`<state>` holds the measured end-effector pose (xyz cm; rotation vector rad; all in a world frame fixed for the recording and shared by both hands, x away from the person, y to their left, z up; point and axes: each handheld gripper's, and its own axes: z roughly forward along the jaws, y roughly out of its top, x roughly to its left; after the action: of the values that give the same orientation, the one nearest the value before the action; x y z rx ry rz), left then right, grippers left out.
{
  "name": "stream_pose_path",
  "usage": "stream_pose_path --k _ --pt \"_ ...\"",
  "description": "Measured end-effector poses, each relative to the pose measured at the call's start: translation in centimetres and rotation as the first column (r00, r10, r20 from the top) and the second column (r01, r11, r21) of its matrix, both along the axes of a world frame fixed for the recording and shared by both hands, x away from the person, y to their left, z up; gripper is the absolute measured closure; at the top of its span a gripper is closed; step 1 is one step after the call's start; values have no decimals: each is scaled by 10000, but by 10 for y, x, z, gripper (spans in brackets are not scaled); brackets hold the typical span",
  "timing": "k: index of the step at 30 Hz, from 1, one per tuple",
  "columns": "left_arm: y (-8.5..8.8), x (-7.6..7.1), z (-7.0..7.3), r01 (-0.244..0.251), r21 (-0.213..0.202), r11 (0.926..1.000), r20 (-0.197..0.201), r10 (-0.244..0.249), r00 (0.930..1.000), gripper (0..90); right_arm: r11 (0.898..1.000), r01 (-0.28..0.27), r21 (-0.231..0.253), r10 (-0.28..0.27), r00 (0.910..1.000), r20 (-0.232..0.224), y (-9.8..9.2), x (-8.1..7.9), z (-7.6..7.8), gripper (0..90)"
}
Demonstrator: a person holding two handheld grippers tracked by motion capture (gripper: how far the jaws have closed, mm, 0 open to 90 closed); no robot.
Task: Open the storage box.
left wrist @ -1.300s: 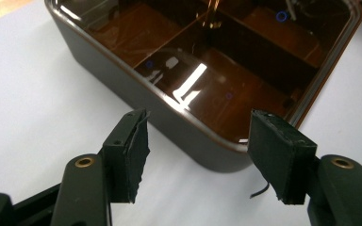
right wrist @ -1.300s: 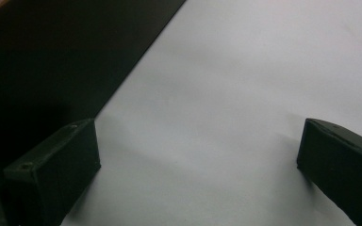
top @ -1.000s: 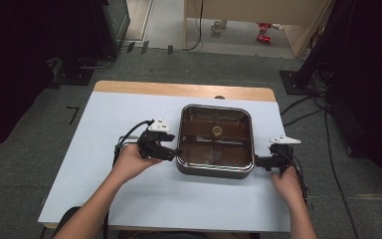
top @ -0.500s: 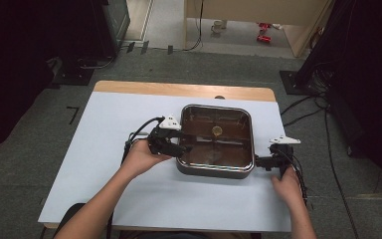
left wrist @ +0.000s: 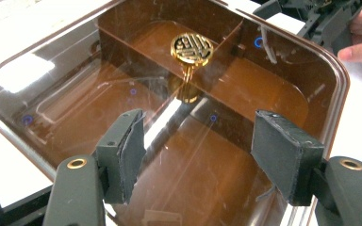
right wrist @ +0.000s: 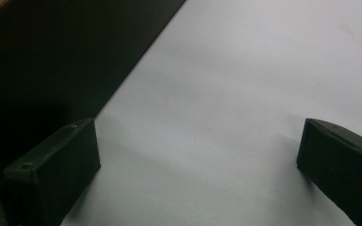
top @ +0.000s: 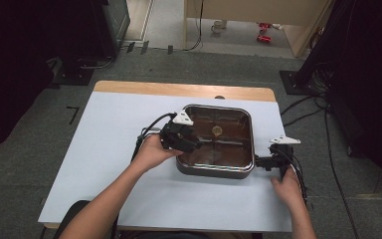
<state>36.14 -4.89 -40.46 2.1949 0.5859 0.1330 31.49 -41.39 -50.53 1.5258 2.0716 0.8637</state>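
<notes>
A square dark pot [top: 214, 172] stands on the white table, covered by a brown-tinted glass lid [left wrist: 99, 89] with a round gold knob [top: 217, 131] [left wrist: 192, 47] at its middle. My left gripper [top: 194, 143] [left wrist: 200, 136] hovers over the lid's left part, open, pointing toward the knob, which lies beyond its fingertips. Nothing sits between its pads. My right gripper [top: 258, 162] [right wrist: 198, 155] rests low beside the pot's right wall [right wrist: 52, 56], open, with only bare tabletop between its jaws. It also appears at the top right of the left gripper view [left wrist: 320, 19].
The white sheet [top: 104, 144] covers the table, with a wooden strip [top: 179, 90] along the far edge. Wide bare surface lies left of and in front of the pot. Cables [top: 303, 107] and dark stands sit on the floor around the table.
My left gripper has moved right, from the pot's left side to above the lid. The right gripper and the pot have stayed put.
</notes>
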Motion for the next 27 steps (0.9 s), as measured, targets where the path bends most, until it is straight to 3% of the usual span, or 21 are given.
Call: stream_pose_path --k 7,14,27 --pt "-12 6 -2 66 -22 10000 183 -66 9998 362 10000 3 -2 -3 10000 -2 0 0 0 0" --pt "-23 10 -5 191 -90 9998 107 -190 9998 379 10000 0 -7 0 10000 8 0 0 0 0" --pt "-50 16 -13 461 105 9989 378 -465 9982 374 10000 13 1 -13 10000 -5 0 0 0 0"
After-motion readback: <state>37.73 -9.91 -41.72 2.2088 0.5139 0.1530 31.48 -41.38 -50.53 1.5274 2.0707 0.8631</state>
